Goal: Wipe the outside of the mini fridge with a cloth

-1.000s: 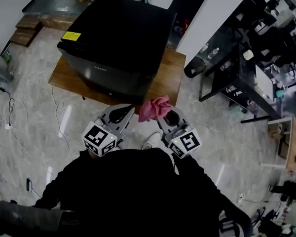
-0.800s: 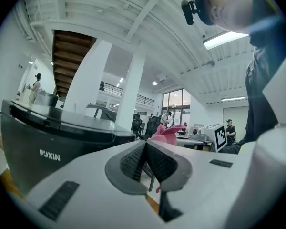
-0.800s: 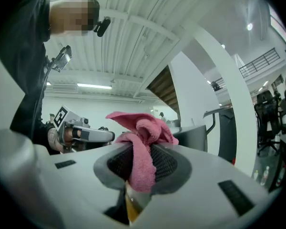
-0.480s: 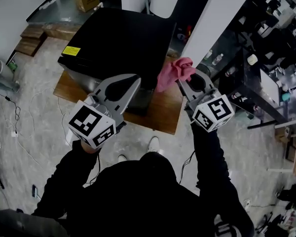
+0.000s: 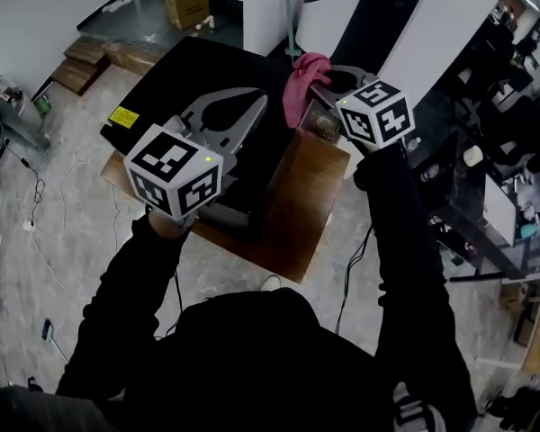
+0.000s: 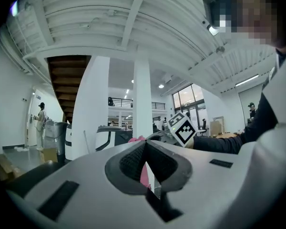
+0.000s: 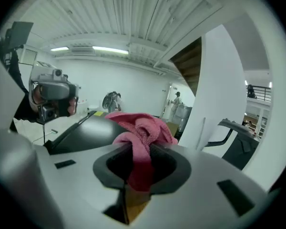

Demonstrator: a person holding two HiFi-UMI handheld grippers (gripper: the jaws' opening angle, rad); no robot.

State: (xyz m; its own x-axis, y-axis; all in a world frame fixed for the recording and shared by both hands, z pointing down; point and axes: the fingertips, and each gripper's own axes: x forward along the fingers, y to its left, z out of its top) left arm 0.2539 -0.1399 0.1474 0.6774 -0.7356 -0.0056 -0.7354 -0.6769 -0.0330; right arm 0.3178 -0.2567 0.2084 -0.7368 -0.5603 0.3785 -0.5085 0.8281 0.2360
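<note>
The left gripper, jaws together on nothing, hides part of the black mini fridge. Both arms stretch forward. The right gripper is clamped on the pink cloth by the fridge's far right edge.

Soft, nubby pink cloth, terry-like. Smooth black mini fridge with faint sheen. Brown wood bench, matt. Glossy, pale, stone-like floor. Matt grey plastic on left gripper, dark ribbed lining inside.

mini fridge stands on a board, cloth at its right.
</note>
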